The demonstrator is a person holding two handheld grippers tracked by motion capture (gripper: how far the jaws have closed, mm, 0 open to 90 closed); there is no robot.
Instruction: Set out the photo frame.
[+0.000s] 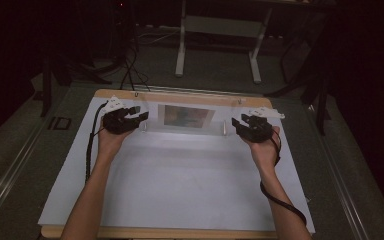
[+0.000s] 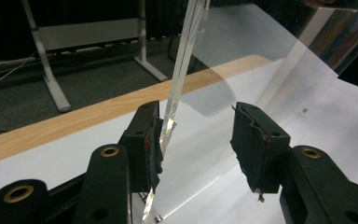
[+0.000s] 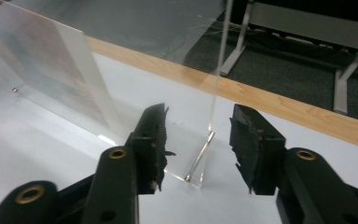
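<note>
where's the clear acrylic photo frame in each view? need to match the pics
High view: clear acrylic photo frame stands at the far middle of the white table top, between the two tongs.
Left gripper view: its edge rises between the jaws, against the left pad.
Right gripper view: its edge stands between the jaws, touching neither.
Shared landmark: the wooden table edge behind the frame.

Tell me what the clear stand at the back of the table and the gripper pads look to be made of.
Clear stand: likely acrylic, glossy and transparent; the floor shows through it, and its cut edge gleams in the left gripper view. It could be glass.
Pads: seemingly black rubber or foam, matte, with frayed, torn edges.
Table rim: pale wood, grain visible, under a white matte sheet.
</note>
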